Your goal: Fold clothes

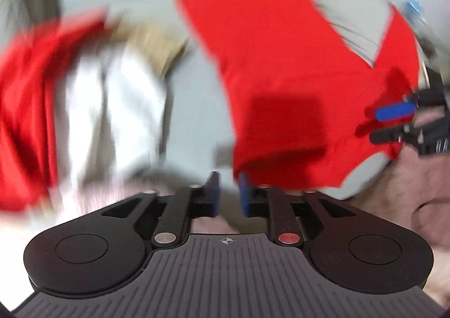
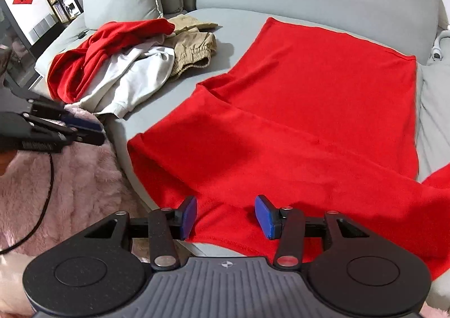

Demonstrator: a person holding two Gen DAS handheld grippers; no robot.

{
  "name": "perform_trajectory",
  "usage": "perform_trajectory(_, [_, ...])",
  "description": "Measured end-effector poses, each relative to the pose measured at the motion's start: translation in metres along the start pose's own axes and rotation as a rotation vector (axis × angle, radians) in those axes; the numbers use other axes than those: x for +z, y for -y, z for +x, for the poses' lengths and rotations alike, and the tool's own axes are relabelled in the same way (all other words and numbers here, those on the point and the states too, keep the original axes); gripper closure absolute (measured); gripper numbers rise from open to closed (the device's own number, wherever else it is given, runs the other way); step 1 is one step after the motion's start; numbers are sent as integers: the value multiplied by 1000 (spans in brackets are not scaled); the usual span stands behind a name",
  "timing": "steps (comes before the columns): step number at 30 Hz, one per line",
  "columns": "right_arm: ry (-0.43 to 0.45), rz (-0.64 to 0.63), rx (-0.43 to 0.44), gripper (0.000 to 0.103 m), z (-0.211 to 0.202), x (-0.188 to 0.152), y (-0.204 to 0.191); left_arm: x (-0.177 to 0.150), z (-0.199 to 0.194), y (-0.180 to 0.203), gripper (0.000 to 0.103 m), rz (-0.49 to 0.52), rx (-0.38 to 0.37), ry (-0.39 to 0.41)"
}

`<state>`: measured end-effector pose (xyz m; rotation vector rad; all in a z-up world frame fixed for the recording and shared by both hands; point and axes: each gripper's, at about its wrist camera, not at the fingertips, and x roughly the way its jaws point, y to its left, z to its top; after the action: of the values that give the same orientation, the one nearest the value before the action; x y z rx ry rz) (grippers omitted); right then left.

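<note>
Red garment (image 2: 309, 121) spread flat on grey sofa (image 2: 323, 0), near edge hanging over sofa front. Right gripper (image 2: 225, 215) low over that near edge, jaws wide open, holding nothing, cloth visible btwn pads. Left gripper (image 1: 227, 194) off garment's left corner, jaws parted a small way, nothing btwn them; left view motion-blurred. Heap of clothes (image 2: 126, 64) (red, white, khaki) on sofa, well left of garment. Pink fluffy rug (image 2: 73, 194) below sofa front.
</note>
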<state>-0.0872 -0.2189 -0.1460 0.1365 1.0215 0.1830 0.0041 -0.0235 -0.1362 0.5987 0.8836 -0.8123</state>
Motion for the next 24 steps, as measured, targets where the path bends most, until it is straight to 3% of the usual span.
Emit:
perform_trajectory(3, [8, 0, -2, 54, -2, 2, -2, 5, 12, 19, 69, 287, -33, 0])
perform_trajectory(5, [18, 19, -3, 52, -5, 0, 0, 6, 20, 22, 71, 380, -64, -12])
perform_trajectory(8, [18, 61, 3, 51, -6, -5, 5, 9, 28, 27, 72, 471, -112, -39])
perform_trajectory(10, [10, 75, 4, 51, -4, -8, 6, 8, 39, 32, 72, 516, -101, -71])
perform_trajectory(11, [6, 78, 3, 51, -3, -9, 7, 7, 45, 35, 76, 536, -89, -92])
perform_trajectory(12, [4, 79, 2, 51, -2, -9, 6, 6, 51, 38, 89, 551, -78, -114])
perform_trajectory(13, [-2, 80, 0, 51, 0, -10, 5, 4, 57, 37, 97, 535, -74, -138])
perform_trajectory(15, [-4, 77, 0, 51, 0, -9, 5, 4, 60, 26, 101, 410, -97, -200])
perform_trajectory(18, [-3, 71, 3, 44, -2, -10, 6, -2, 48, 10, 101, 205, -163, -306])
perform_trajectory(20, [-2, 73, 6, 41, -3, -12, 9, -16, 41, 10, 99, 197, -157, -368])
perform_trajectory(22, [-2, 89, 17, 41, -4, -14, 13, -26, 33, 4, 96, 172, -143, -353])
perform_trajectory(24, [0, 106, 31, 41, -4, -15, 15, -24, 20, -11, 92, 42, -179, -267])
